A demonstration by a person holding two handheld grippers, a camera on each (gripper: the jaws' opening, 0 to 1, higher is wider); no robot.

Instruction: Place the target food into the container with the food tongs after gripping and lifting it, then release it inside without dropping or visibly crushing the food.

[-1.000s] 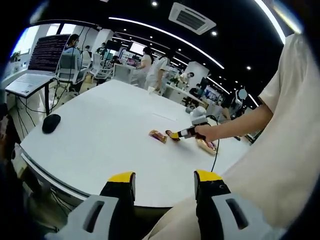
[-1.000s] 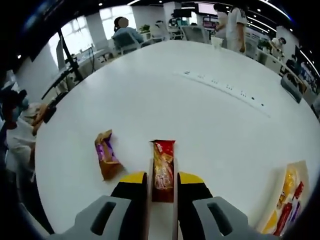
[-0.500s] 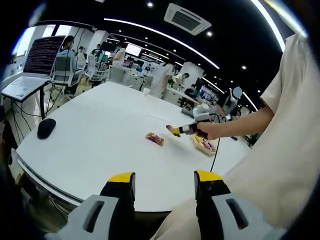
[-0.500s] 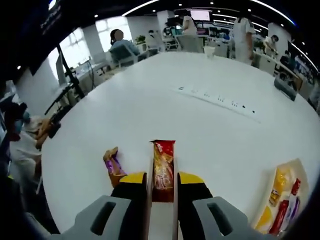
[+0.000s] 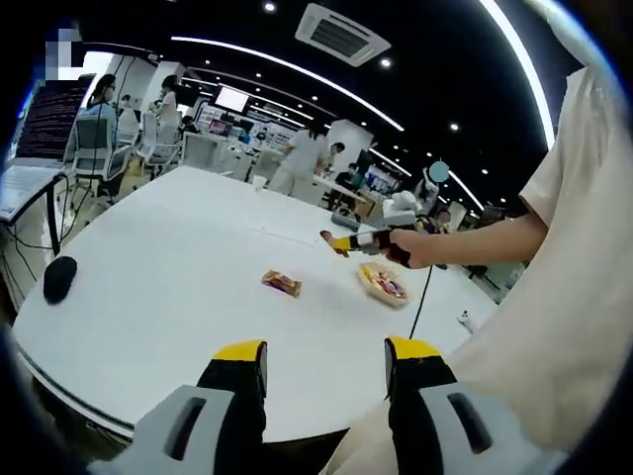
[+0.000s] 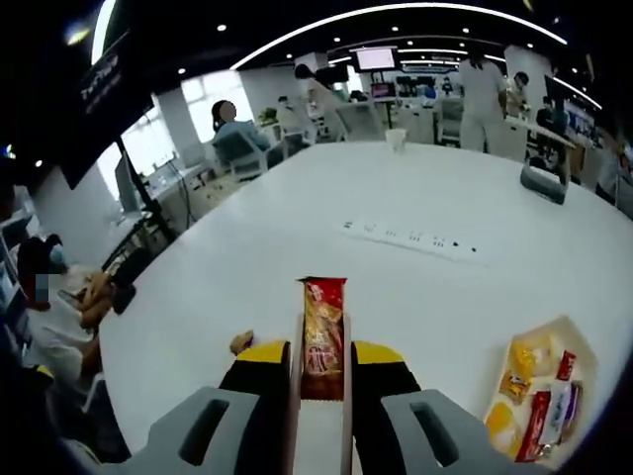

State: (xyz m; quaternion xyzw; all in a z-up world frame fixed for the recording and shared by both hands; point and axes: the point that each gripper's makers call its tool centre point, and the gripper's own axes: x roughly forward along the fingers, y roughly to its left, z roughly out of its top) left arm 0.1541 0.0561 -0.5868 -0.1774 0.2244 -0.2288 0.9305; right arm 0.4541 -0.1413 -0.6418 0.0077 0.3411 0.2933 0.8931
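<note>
Open-plan office, big white table. Right gripper pinching red snack packet, long axis along jaws, lifted above tabletop. Container tray lies forward-right of it, near; right gripper much nearer than left. Left gripper spread, holding nothing. Count: one packet held, one purple packet on table, roughly five in tray, blurred.

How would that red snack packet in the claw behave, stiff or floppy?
Probably fairly stiff: the red snack packet sticks straight out past the right claw without drooping. It looks light, being thin and flat. Its glossy wrapper could be slippery, so a loose grip might let it slide.
</note>
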